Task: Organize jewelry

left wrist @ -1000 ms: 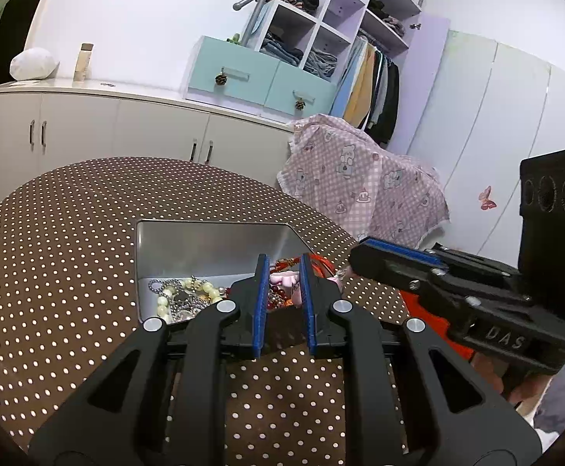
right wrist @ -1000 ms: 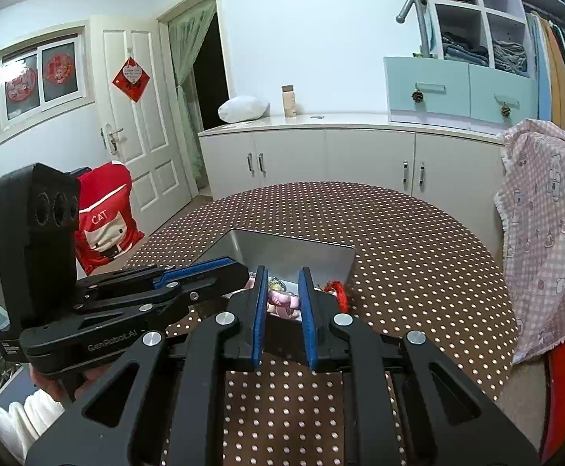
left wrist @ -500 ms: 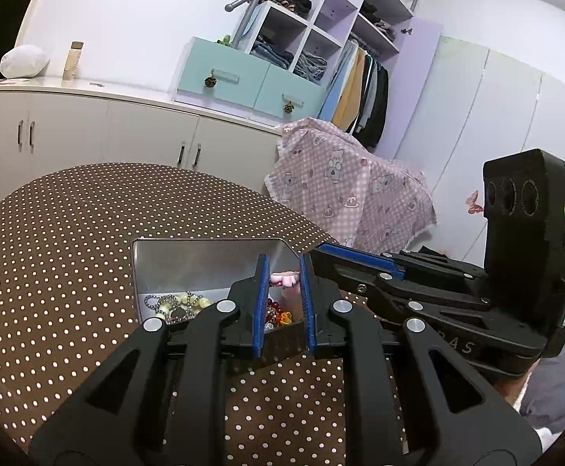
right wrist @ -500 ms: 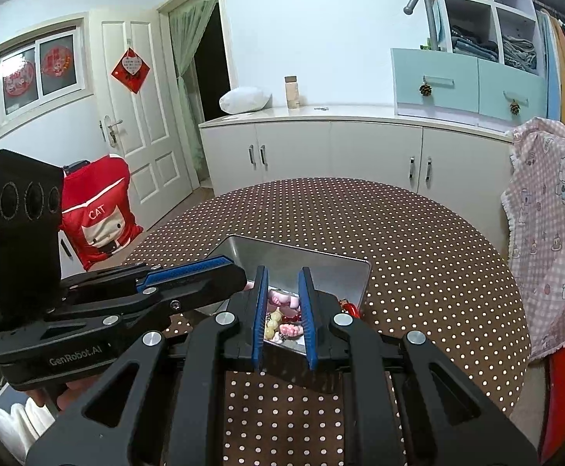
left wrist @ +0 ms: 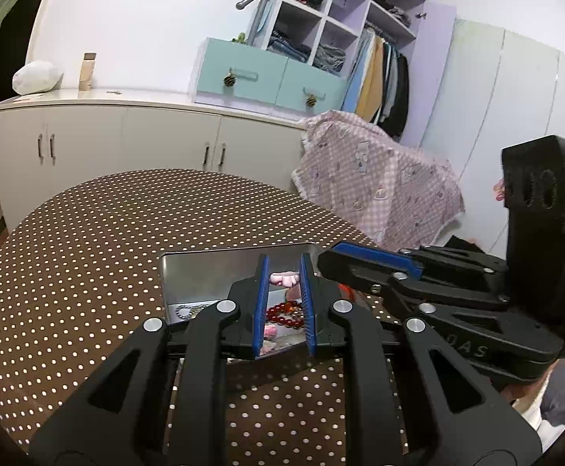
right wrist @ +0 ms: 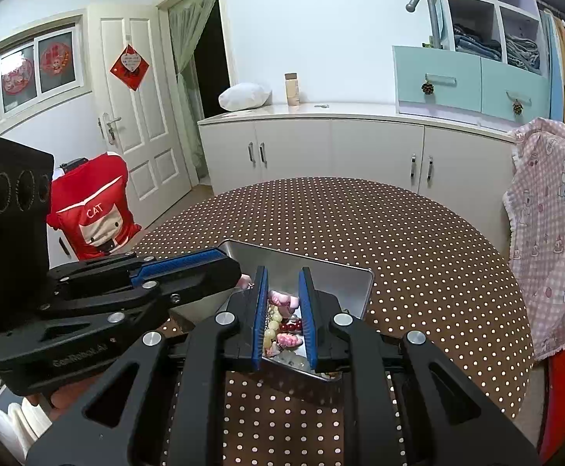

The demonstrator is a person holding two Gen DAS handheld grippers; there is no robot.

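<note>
Left gripper [left wrist: 284,272]: jaws narrowed to a slim gap, nothing pinched between the blue pads; poised low over the near edge of the metal tin [left wrist: 220,272], apparently lined up for a pick.

Right gripper [right wrist: 282,275]: likewise drawn nearly closed and empty; held beside its partner over the same tin, both tools converging on one spot, probably so either can reach the contents.

Metal tin: open, rectangular, shiny walls; sits on the near part of the table [left wrist: 88,256], close to the person, which keeps the jewelry within easy reach of both tools.

Jewelry, all inside the tin, heaped loosely and unsorted:
- red bead bracelet [left wrist: 284,312], seen through the left gap;
- pale yellow-green bead strand [right wrist: 272,324], seen through the right gap;
- silver bead chain [left wrist: 185,310] along the tin's left wall;
- pink pieces [right wrist: 282,299], kind unclear.
Judged: sorting not yet begun; strands overlap and may tangle when one is lifted.

Table: round, brown cloth with white dots.

White cabinets [right wrist: 321,147]: along the far wall, outside the work.

Pink patterned cloth [left wrist: 375,182]: draped over something beyond the table.
</note>
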